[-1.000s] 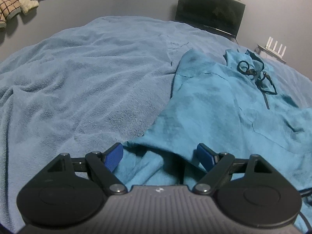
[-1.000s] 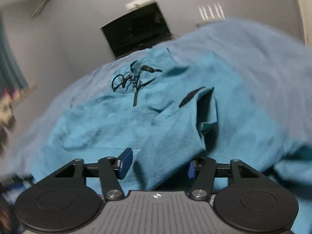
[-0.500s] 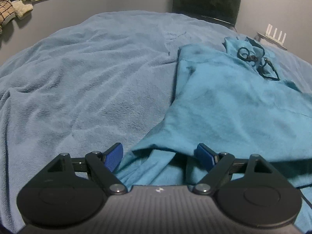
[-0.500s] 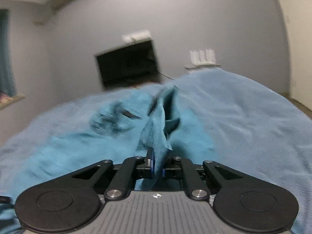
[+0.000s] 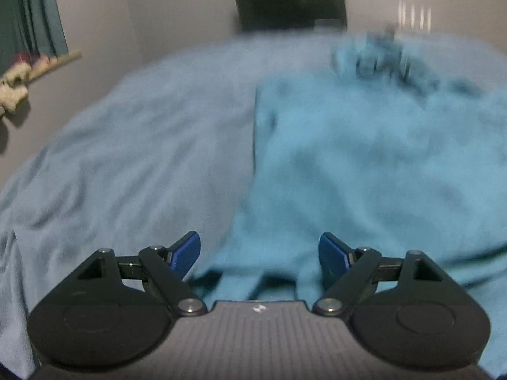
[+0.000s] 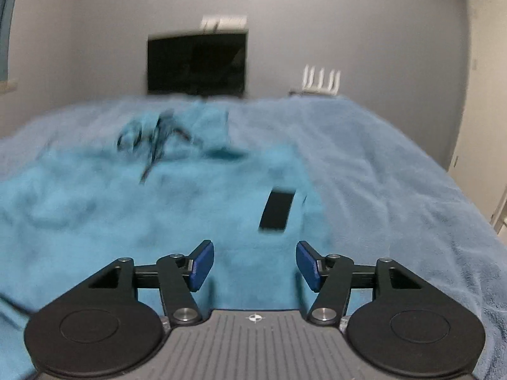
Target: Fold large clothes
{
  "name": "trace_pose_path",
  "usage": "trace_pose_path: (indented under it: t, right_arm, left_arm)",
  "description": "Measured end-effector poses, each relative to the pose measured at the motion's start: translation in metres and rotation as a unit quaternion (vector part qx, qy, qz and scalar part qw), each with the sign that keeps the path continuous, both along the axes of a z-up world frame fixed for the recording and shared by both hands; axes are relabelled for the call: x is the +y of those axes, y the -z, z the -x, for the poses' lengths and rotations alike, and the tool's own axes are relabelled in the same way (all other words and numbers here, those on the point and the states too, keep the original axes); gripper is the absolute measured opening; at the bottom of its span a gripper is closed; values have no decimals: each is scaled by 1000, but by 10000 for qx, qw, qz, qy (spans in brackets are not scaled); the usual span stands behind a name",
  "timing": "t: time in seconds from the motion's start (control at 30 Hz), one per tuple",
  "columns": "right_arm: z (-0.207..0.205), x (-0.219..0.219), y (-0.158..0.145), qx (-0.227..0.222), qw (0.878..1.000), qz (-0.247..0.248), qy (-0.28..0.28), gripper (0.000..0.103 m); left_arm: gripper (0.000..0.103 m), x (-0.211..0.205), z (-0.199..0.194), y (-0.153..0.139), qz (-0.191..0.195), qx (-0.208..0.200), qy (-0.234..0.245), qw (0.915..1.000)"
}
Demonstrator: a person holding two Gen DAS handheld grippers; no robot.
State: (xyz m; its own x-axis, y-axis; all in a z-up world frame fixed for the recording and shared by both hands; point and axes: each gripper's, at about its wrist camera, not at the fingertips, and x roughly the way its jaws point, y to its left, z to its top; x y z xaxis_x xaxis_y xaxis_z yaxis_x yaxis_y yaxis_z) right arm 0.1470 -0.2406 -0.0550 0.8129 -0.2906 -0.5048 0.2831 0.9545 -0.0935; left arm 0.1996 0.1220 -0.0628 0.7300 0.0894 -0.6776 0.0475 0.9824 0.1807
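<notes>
A large teal garment (image 5: 364, 158) lies spread on the bed, its black drawcords (image 5: 383, 63) blurred at the far end. My left gripper (image 5: 259, 253) hangs just over the garment's near left edge. Its jaws stand wide and are still opening, and the blue pads do not press the cloth under the gap. In the right wrist view the garment (image 6: 158, 215) fills the left and middle, with a black patch (image 6: 277, 210) just ahead of my right gripper (image 6: 255, 264). That gripper's jaws are opening, with cloth below the gap and none pinched between the pads.
A light blue blanket (image 5: 126, 158) covers the bed on both sides of the garment (image 6: 396, 190). A dark screen (image 6: 196, 61) and a white router (image 6: 320, 80) stand at the far wall. Curtain (image 5: 28, 15) and piled clothes (image 5: 16, 85) are far left; a door (image 6: 488, 95) is at right.
Half a second ago my right gripper was shut on a raised fold of the garment; now it has let go and that part lies flat. The left gripper has shifted and rolled, staying open.
</notes>
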Motion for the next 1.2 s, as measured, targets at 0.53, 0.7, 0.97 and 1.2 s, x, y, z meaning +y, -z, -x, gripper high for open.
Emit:
trace_pose_path:
  t: [0.53,0.7,0.97,1.2]
  right_arm:
    - [65,-34,-75,-218,9970,-742,-8,82]
    - [118,-40,-114,-310,9972,-631,-248,85]
    - [201,-51,-126,17,9968,-460,-655,91]
    - [240,-58,-106,687,9918,-611,-885,91]
  left_arm:
    - [95,18,55,-69,764,-909,214,9927]
    - [95,18,113,-129,819,-1722,739,9789]
    - [96,44,184,-180,1149,-1926,817,9711]
    - [96,56,223,-168,1011,-655,959,9881]
